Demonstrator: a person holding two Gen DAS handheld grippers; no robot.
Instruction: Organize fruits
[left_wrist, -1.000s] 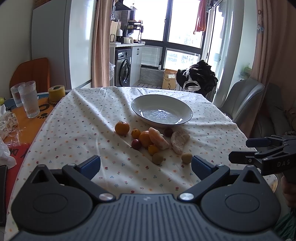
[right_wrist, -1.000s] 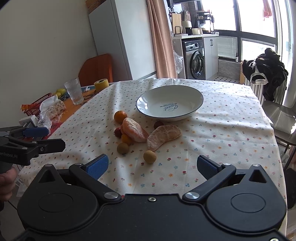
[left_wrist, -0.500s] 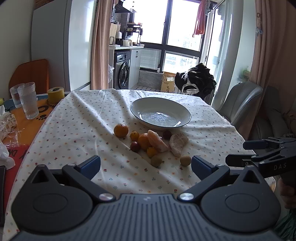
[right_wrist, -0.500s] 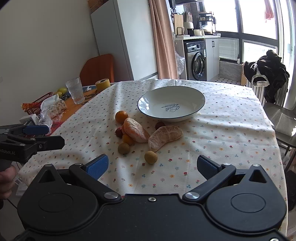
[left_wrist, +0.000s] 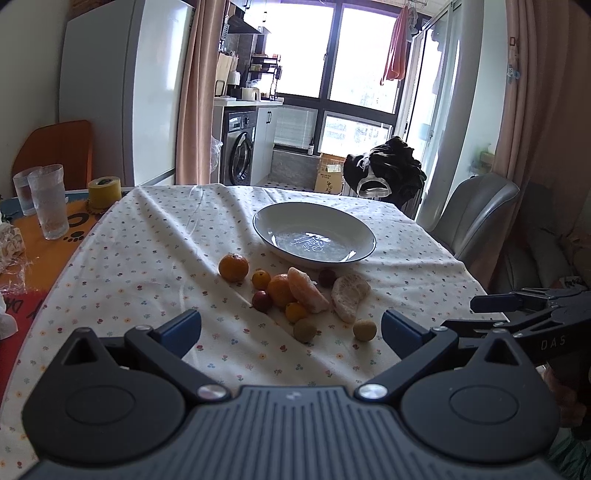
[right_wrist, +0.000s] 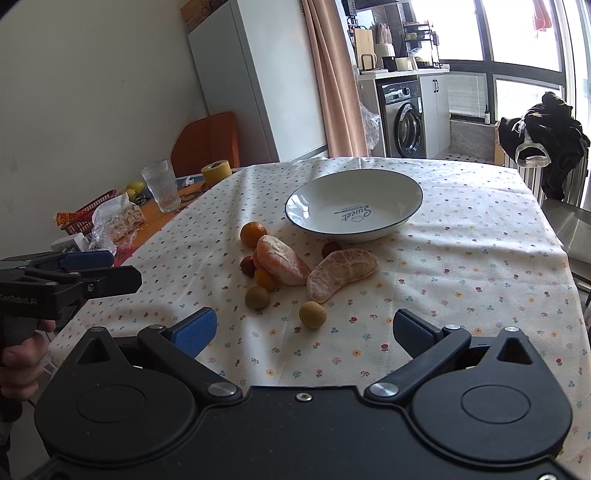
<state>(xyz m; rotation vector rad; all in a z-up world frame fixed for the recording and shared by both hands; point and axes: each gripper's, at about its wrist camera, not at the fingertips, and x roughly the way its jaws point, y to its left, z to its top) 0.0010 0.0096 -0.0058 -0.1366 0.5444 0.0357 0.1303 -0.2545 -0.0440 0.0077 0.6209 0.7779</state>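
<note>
Both tools were spread wide and held nothing: the left gripper (left_wrist: 290, 328) and the right gripper (right_wrist: 302, 332) hung over the near edge of the table (right_wrist: 480, 258), apart from the fruit. The fruit lay in a loose cluster on the cloth just in front of the empty plate (right_wrist: 354, 206). Two small brownish round fruits (right_wrist: 312, 314) sat nearest, and behind them were two peeled citrus halves (right_wrist: 341, 273), a whole tangerine (right_wrist: 253, 233), and several small orange and red fruits pressed together.

The sensible start seemed to be the near round fruit on the right, since it sat clear of the others. It looked hard and likely to roll, so the jaws should come down either side of its middle and close gently. The peeled halves looked soft and would need a light pinch across the thick part. Each piece should be released low over the plate.
</note>
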